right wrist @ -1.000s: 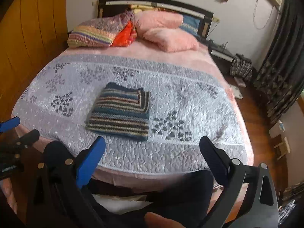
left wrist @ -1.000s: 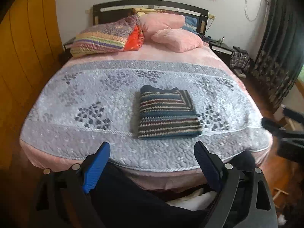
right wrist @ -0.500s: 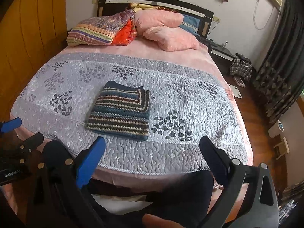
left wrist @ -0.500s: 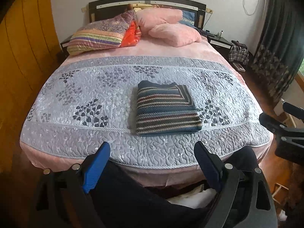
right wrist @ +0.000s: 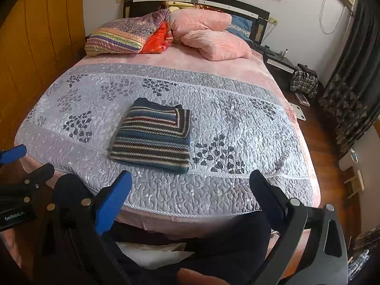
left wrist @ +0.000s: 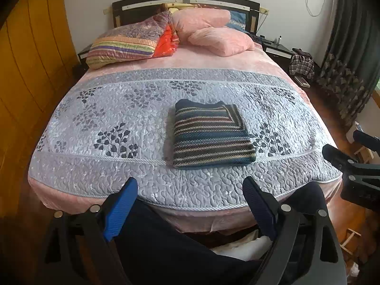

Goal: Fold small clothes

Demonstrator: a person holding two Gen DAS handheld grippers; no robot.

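A striped knit sweater, folded into a neat rectangle, lies flat on the grey quilted bedspread near the foot of the bed. My left gripper hangs open just off the foot edge, nothing between its blue pads. My right gripper is also open and empty, off the same edge, to the right of the sweater. Neither touches the cloth. Each gripper shows at the side edge of the other's view.
Pillows and a folded colourful quilt lie at the headboard. A wooden wardrobe flanks the left, dark curtains and a nightstand the right. A person's dark-trousered legs are below the grippers.
Both grippers have risen and pulled back a little from the bed, so the sweater sits slightly lower in view. The sweater has not moved; both grippers stay open.
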